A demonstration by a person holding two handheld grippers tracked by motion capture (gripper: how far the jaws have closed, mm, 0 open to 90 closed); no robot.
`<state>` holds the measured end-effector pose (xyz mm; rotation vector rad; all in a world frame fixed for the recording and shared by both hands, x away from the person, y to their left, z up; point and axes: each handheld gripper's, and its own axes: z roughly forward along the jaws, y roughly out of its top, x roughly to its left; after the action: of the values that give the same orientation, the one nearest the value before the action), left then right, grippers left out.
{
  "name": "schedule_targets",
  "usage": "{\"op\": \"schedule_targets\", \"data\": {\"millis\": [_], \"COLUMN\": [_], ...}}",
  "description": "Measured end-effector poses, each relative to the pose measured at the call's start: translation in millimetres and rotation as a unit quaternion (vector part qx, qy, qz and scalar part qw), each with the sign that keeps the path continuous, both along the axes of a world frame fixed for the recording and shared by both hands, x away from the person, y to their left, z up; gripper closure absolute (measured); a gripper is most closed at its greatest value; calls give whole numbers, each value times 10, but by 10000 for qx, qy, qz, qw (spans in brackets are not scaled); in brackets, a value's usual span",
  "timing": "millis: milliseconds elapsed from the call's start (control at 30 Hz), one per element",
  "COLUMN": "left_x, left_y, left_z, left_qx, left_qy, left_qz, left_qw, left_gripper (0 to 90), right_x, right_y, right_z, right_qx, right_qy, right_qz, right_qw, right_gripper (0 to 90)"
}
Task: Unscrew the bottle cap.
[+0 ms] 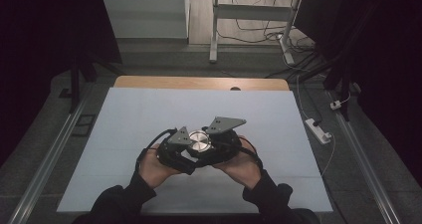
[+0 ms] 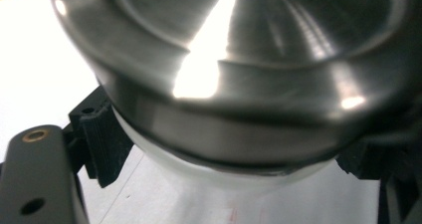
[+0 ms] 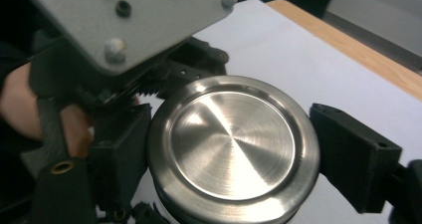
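Table: a pale sheet [image 1: 149, 114] is covering the tabletop, leaving a strip of wooden edge [image 1: 199, 82] showing along the far side, in the upper middle of the high view.
Open room: the sheet is lying bare on every side of the hands; the widest free stretch is sitting toward the top of the high view, and less is lying toward the bottom edge.
Beyond the edges: cables and a white power strip [image 1: 318, 130] are lying on the floor at the right of the high view.
Position: a round metal container [image 1: 199, 142] is sitting in the lower middle of the high view, between both hands.
Left gripper [image 1: 181, 149]: its ribbed black pads [image 2: 102, 139] are pressing against the container's side from both flanks, gripping it below the lid.
Right gripper [image 3: 226, 159]: its jaws are bracketing the lid's rim from left and right, clamping it.
Look: a brushed steel lid [image 3: 233, 147] is showing a raised rim, a shallow recessed centre and bright glare streaks; a paler white band [image 2: 219, 171] is showing under the metal.
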<state>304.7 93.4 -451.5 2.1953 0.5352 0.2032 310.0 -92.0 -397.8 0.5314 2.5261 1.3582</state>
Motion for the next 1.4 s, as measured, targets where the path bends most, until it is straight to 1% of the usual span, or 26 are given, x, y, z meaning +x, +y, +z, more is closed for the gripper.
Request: {"op": "schedule_targets", "data": {"millis": [67,100,133,200,267,333,400,433,467,500,567,633,667,700,733,767,833,867,933,1033,1067,1100,1200,1333,1367,1400], "left_x": [0,0,-8,-16,-25,-47,-51,-57,-57,-54,-43,-27,-27,-22,-18,-17,-12,-18,-23,-34,-34,-39,-32,-23,-33,-37], "left_y": [19,19,18,17,14,0,-5,-17,-17,-14,14,45,45,54,61,61,64,51,26,9,9,7,24,52,56,56], "left_z": [-2,-2,11,24,28,39,40,38,38,42,46,52,52,54,54,49,48,41,34,38,38,40,48,41,41,45], "left_qx": [-211,-211,-206,-207,-228,-277,-293,-293,-293,-253,-249,-225,-225,-199,-167,-111,-55,-62,-15,31,31,9,17,-186,-255,-258], "left_qy": [75,75,79,95,80,52,69,71,71,37,27,-2,-2,-24,-42,-70,-85,-83,-75,-99,-99,-82,-56,56,88,100], "left_qz": [-294,-294,-489,-707,-803,-1050,-1107,-1078,-1078,-948,-777,-560,-560,-426,-299,-68,-24,78,189,168,168,153,8,-454,-732,-890], "left_qw": [9993,9993,9986,9972,9965,9941,9934,9937,9937,9952,9967,9982,9982,9989,9994,9999,9999,9999,9998,9998,9998,9998,10000,9988,9970,9956], "left_gripper": [156,156,156,156,156,156,156,156,156,156,156,156,156,156,156,156,156,156,156,156,156,156,156,156,156,156], "right_x": [19,28,43,79,119,150,179,191,191,196,181,163,147,147,116,98,77,25,-29,-93,-93,-111,-103,-40,-18,11], "right_y": [-40,-59,-80,-127,-180,-230,-267,-277,-277,-280,-277,-285,-287,-287,-273,-258,-235,-166,-88,6,6,23,8,-83,-110,-141], "right_z": [15,22,28,32,26,9,-17,-28,-28,-22,18,77,105,105,139,143,142,131,103,56,56,37,36,67,68,67], "right_qx": [56,64,83,186,305,456,629,687,687,645,627,625,559,559,423,407,404,328,235,32,32,-9,24,101,153,236], "right_qy": [63,87,126,229,274,286,351,376,376,398,328,303,222,222,131,136,147,109,14,-233,-233,-386,-359,-128,-64,40], "right_qz": [260,407,552,895,1316,1696,1961,2026,2026,1940,1658,1348,1120,1120,710,582,504,333,191,-58,-58,-148,-106,498,709,945], "right_qw": [9996,9991,9984,9956,9905,9840,9779,9761,9761,9781,9836,9884,9919,9919,9965,9974,9978,9988,9995,9997,9997,9991,9993,9986,9973,9952], "right_gripper": [195,195,195,195,195,196,195,193,193,165,86,65,64,64,63,63,63,66,75,124,124,190,192,193,193,194]}}
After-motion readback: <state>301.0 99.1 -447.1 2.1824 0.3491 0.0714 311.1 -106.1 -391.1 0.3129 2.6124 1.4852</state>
